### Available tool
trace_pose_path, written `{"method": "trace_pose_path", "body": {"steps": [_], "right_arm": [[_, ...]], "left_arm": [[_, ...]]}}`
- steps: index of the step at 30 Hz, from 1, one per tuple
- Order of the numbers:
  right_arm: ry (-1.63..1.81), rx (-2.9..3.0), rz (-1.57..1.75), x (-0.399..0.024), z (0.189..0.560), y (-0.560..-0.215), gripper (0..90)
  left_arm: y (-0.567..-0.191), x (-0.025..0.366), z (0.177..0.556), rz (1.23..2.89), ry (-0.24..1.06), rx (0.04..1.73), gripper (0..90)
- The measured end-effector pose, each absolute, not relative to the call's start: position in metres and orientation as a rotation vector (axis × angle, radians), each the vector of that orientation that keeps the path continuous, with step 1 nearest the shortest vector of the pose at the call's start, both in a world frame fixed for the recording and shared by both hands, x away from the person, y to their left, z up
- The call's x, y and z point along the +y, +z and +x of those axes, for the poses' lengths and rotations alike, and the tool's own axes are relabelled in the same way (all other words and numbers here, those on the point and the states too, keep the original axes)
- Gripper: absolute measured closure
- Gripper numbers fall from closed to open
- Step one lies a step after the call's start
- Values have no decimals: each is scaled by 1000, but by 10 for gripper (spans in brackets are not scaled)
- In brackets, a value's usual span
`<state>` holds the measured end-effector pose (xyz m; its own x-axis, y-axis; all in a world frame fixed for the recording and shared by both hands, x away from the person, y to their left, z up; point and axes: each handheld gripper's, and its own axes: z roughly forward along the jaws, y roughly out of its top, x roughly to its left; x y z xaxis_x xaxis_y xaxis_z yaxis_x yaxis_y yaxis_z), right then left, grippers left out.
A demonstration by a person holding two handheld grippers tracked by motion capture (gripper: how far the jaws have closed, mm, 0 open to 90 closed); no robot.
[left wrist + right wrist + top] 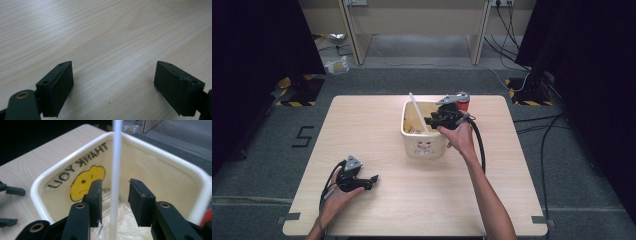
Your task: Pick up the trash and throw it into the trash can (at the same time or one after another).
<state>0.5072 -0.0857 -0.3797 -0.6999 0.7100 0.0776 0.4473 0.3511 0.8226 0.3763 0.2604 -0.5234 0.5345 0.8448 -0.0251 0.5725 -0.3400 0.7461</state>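
Observation:
A cream plastic tub [424, 146] stands at the middle of the wooden table, lined with a clear bag [86, 181] printed with "THANK YOU" and a yellow face. A thin white rod [416, 107] stands tilted in the tub. My right gripper [431, 120] reaches over the tub's right rim. In the right gripper view the white rod [116, 157] runs up between the jaws of the right gripper [115, 192], with a gap on each side, so they are open. My left gripper [373, 179] rests on the table at the front left, and the left gripper [113, 82] is open and empty.
A red object [463, 102] sits just behind the tub's right corner, partly hidden by my right gripper. Bare tabletop [105, 32] lies ahead of the left jaws. The tub rim [75, 152] curves round the right jaws. Cables trail on the floor beyond the table.

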Motion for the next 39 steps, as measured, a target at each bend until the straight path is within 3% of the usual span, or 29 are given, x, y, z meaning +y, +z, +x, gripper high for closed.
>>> {"method": "trace_pose_path", "body": {"steps": [17, 39], "right_arm": [[1282, 2116, 1159, -143, 503, -365, 328], [1164, 1981, 1357, -183, 524, -399, 245]], "left_arm": [[-524, 260, 376, 2048, 484, 1144, 150], [-524, 260, 376, 2049, 484, 1144, 150]]}}
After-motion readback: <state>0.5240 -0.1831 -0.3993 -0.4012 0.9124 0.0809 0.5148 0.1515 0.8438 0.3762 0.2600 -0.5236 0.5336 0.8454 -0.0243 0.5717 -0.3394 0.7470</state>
